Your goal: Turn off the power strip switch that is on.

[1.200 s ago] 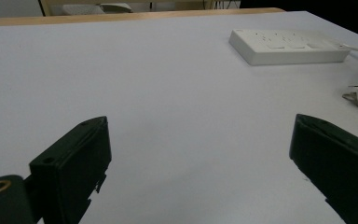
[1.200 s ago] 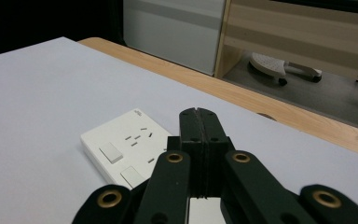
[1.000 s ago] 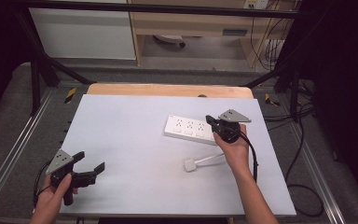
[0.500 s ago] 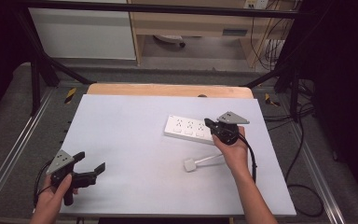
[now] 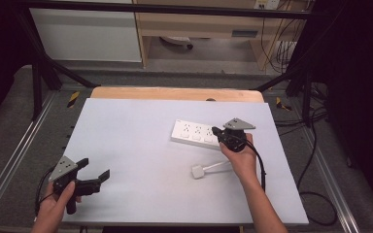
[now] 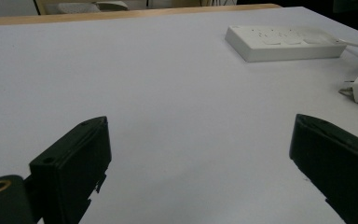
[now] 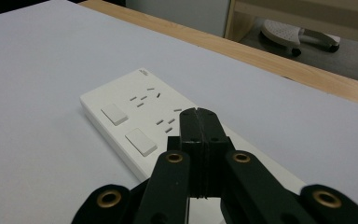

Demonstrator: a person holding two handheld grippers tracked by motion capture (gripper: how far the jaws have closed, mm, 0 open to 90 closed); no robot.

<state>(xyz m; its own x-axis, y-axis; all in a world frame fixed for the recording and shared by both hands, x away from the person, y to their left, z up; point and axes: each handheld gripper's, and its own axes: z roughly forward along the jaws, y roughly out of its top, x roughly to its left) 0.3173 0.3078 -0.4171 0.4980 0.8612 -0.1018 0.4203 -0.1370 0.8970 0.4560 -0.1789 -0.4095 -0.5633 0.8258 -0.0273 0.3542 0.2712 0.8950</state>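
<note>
At the near edge of a pale grey-white table (image 5: pixel 141 145), matte and smooth, a person's left hand (image 5: pixel 53 204) grips the left gripper (image 5: pixel 93 175) low over the sheet, its two blocky black jaws spread wide with nothing between them and its grey three-cornered plate tilted toward the table's left side. In the left gripper view those jaws frame bare tabletop, with the task's things lying well beyond them.

Further in on the right, the person's right forearm reaches up from the near edge, the right hand (image 5: pixel 240 158) wrapped around the right gripper (image 5: pixel 215 130). Its jaws are pressed flat together, empty, and their tip hangs just over the right end of the power strip (image 5: pixel 194 133). In the right gripper view the clenched black jaws point along that strip.

Just beside the right wrist lies a small white plug (image 5: pixel 197 171), square and blocky, its thin white cord (image 5: pixel 216 167) running under the hand. The power strip is a long, flat, white plastic bar with rows of slotted sockets and square switches, lying slightly askew right of the table's centre.

Behind it a strip of light wood (image 5: pixel 175 93) edges the table's far side. Beyond are grey carpet, black metal frame bars, a pale wooden cabinet (image 5: pixel 199 24) and loose cables (image 5: pixel 284 48) on the right.
</note>
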